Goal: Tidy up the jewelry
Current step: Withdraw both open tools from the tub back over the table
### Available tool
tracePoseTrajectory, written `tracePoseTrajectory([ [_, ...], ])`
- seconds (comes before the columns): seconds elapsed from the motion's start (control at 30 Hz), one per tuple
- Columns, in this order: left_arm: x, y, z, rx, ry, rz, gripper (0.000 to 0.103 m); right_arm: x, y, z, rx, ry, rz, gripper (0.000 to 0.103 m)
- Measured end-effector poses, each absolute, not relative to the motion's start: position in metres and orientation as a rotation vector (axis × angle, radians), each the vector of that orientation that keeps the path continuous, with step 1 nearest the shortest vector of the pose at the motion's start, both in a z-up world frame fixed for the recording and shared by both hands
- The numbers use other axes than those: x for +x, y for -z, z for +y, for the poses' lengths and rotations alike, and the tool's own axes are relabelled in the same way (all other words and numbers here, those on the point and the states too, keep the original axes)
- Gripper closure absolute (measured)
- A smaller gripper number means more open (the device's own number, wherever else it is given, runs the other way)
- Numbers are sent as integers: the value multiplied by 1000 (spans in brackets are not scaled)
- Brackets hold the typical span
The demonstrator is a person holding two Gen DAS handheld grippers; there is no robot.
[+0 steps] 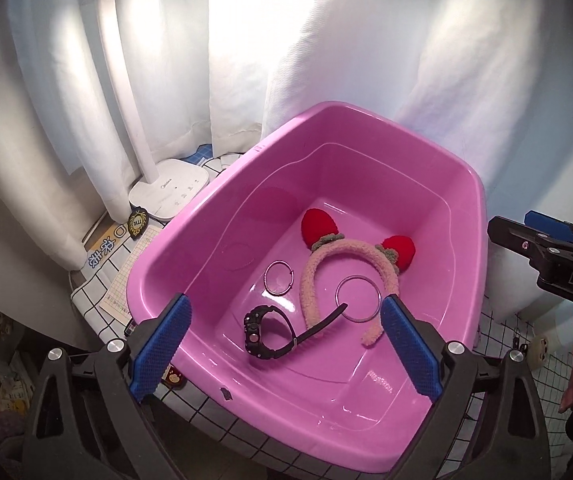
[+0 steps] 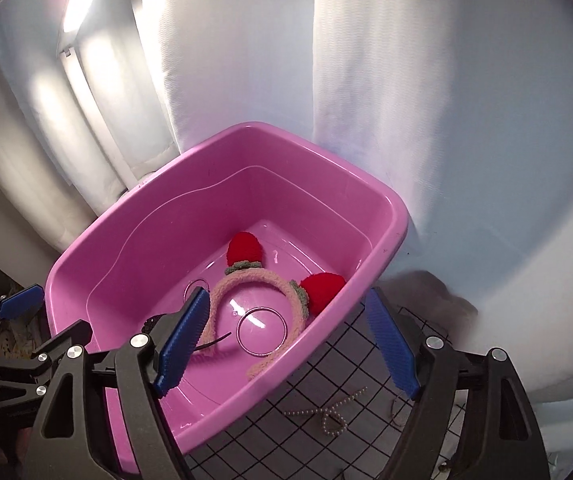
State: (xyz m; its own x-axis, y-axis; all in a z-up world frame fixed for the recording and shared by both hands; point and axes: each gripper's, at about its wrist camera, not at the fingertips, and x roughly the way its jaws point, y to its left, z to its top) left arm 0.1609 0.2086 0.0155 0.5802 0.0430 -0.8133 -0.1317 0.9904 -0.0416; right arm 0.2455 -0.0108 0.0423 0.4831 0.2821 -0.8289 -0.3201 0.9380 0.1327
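Note:
A pink plastic tub (image 1: pixel 206 216) (image 2: pixel 382 256) holds a fuzzy pink headband with two red ears (image 1: pixel 350 252) (image 2: pixel 246 280), a black watch (image 1: pixel 260 330), a small silver ring (image 1: pixel 279 278) and a larger silver bangle (image 1: pixel 357 293) (image 2: pixel 261 332). My left gripper (image 1: pixel 286 344) hovers open and empty above the tub's near side. My right gripper (image 2: pixel 286 344) is open and empty over the tub's right rim; it shows in the left wrist view (image 1: pixel 554 256). A pearl bow (image 2: pixel 332 412) lies on the grid cloth beside the tub.
A white lamp base (image 1: pixel 170 192) stands left of the tub, with a dark badge (image 1: pixel 137 222) and papers (image 1: pixel 126 264) near it. White curtains hang behind. A black-and-white grid cloth (image 2: pixel 326 364) covers the table. A small brown badge (image 1: pixel 174 378) lies by the tub's front.

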Motion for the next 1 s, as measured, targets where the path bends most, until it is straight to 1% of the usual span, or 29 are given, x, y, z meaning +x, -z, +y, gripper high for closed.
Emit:
tracePoseTrajectory([
  [0.23, 138, -26, 175, -76, 23, 923, 8, 166, -50, -100, 13, -198, 979, 26],
  [0.43, 115, -31, 138, -74, 110, 890, 7, 100, -41, -180, 128, -15, 946, 25],
  [0.6, 92, -32, 97, -51, 216, 854, 6, 52, -16, -229, 239, 77, 945, 25],
  [0.73, 75, -23, 59, -12, 259, 860, 6, 21, 13, -249, 284, 99, 972, 25],
  [0.87, 56, -4, 30, -14, 262, 887, 6, -1, 39, -259, 280, 94, 988, 25],
  [1.0, 38, 25, 2, -8, 256, 947, 6, -12, 60, -267, 285, 71, 997, 25],
])
